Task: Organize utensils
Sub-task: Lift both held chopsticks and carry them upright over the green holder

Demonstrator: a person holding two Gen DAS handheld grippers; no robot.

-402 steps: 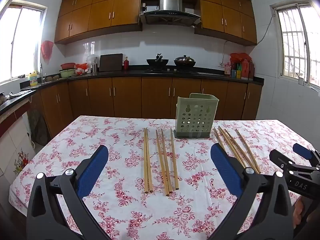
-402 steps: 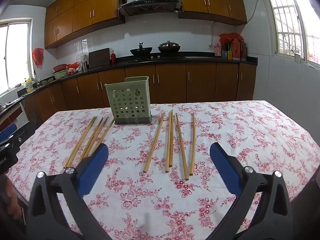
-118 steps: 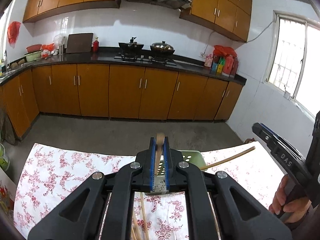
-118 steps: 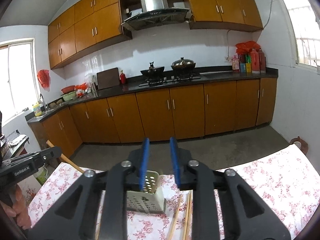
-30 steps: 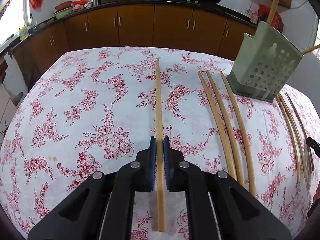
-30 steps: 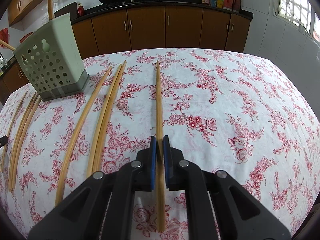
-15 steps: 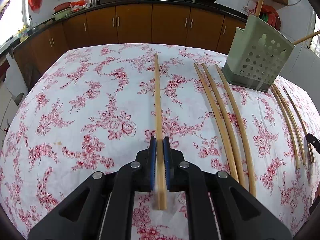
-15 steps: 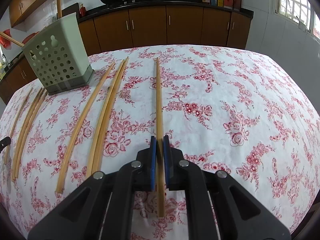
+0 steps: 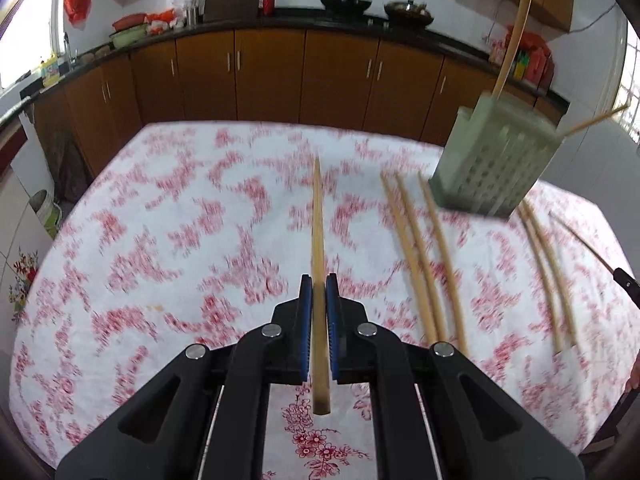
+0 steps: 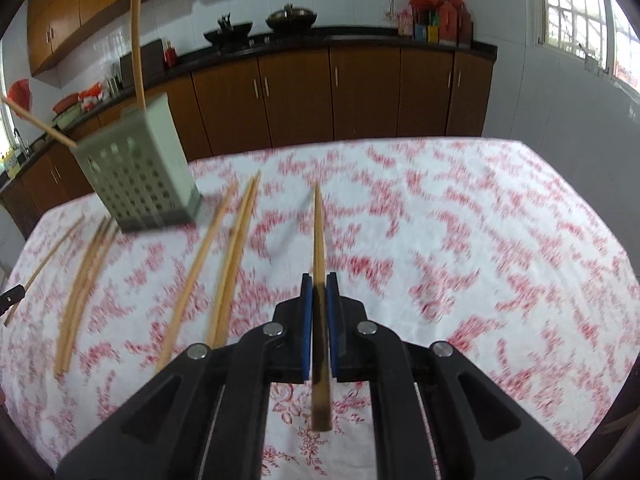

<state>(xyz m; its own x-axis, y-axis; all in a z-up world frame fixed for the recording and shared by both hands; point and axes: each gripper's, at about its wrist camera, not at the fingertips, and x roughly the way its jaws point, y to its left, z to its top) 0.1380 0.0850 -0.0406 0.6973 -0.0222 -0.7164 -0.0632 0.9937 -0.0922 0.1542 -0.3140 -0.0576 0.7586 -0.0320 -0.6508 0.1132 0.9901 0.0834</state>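
Over floral tablecloth point(image 9: 168, 240), both tongs point(image 9: 319, 292) point(image 10: 319, 292) clamp chopsticks point(image 9: 319, 240) point(image 10: 319, 232).

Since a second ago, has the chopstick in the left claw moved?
Yes. The chopstick in the left claw has lifted off the tablecloth; its tip now sits nearer the table's far edge.

Bamboo chopsticks point(image 9: 416, 256) beside green holder point(image 9: 496, 160)

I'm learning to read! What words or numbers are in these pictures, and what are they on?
None can be read.
Packets on the counter: print too small and blurred.
Bottle by the sink: label too small.
Holder, chopsticks, tablecloth: no words, only flowers.
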